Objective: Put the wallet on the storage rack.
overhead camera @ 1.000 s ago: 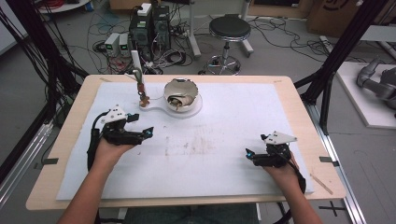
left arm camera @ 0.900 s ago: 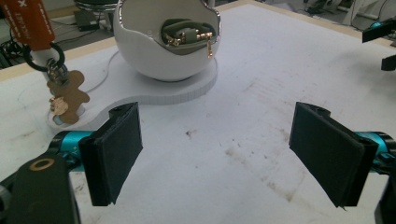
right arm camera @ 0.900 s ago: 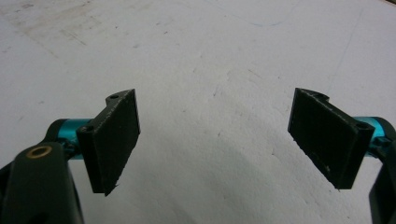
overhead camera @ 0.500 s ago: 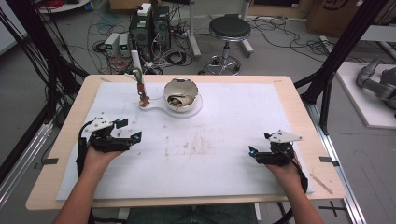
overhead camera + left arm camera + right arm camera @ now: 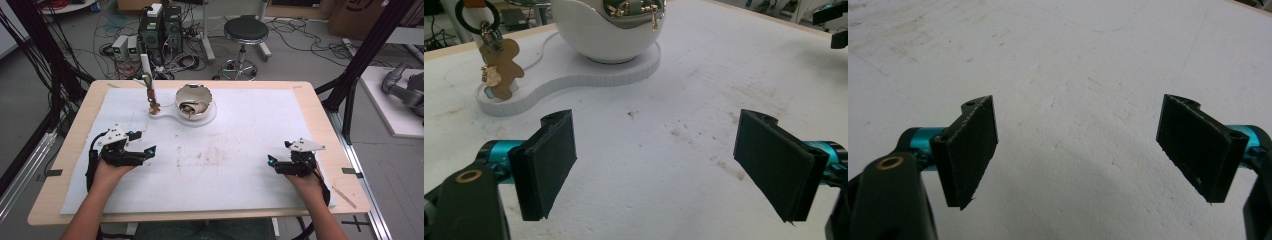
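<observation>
High view: left gripper (image 5: pixel 146 143) near mat's (image 5: pixel 240 125) left edge, right gripper (image 5: pixel 270 162) near right edge; both jaws wide apart, empty.

The high view looks forward and down from above the person's side, taking in the whole tabletop (image 5: pixel 240 200). The left gripper view sits low and close, facing the white bowl (image 5: pixel 609 35), which the high view shares (image 5: pixel 194 100). The right gripper view looks steeply down at bare white mat (image 5: pixel 1073 75).
</observation>
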The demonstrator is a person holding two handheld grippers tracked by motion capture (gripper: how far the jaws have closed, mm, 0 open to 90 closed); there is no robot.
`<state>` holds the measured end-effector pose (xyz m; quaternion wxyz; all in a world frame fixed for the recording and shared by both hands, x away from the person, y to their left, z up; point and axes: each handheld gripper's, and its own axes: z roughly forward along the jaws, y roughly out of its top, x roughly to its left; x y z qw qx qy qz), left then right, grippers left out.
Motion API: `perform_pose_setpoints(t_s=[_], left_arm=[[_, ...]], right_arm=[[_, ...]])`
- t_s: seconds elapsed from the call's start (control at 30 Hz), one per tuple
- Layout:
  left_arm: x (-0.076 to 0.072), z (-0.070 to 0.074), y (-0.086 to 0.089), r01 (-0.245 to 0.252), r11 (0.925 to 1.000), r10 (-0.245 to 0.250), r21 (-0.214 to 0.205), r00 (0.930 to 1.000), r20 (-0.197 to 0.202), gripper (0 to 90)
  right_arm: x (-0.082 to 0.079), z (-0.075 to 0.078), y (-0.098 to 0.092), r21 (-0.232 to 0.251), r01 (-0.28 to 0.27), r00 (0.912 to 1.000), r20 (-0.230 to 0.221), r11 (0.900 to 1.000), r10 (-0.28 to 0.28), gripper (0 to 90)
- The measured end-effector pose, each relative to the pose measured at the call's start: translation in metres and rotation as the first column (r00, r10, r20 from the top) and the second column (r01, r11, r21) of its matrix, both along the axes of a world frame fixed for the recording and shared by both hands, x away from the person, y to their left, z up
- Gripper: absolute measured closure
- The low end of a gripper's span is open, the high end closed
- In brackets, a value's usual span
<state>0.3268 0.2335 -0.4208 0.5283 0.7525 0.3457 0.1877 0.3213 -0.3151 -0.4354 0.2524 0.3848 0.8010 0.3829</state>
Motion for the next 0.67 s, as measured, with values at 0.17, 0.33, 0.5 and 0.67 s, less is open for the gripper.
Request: perform_pose_setpoints(t_s=[0.17, 0.33, 0.5, 0.67], left_arm=[[-0.0004, -0.0012, 0.0002, 0.008, 1.0, -0.008, -0.007, 1.0, -0.001, 17.1], [0.0008, -0.0025, -0.0034, 0.013, 0.9999, -0.013, 0.001, 0.9999, -0.006, 17.1], [0.0002, -0.002, -0.0051, 0.026, 0.9996, -0.026, 0.011, 0.9997, -0.003, 17.1], [0.001, -0.0028, -0.0021, 0.02, 0.9998, -0.02, 0.009, 0.9998, -0.007, 17.1]], right_arm=[[0.0005, -0.0001, 0.0014, -0.003, -0.005, 1.0, -0.001, 1.0, 0.005, 16.9], [0.0004, -0.0002, 0.0009, -0.001, -0.004, 1.0, -0.002, 1.0, 0.004, 17.0], [0.0016, -0.0007, 0.002, -0.01, -0.004, 1.0, -0.003, 0.9999, 0.004, 17.0], [0.0014, -0.0005, 0.0041, -0.014, -0.004, 1.0, -0.001, 0.9999, 0.004, 16.9]])
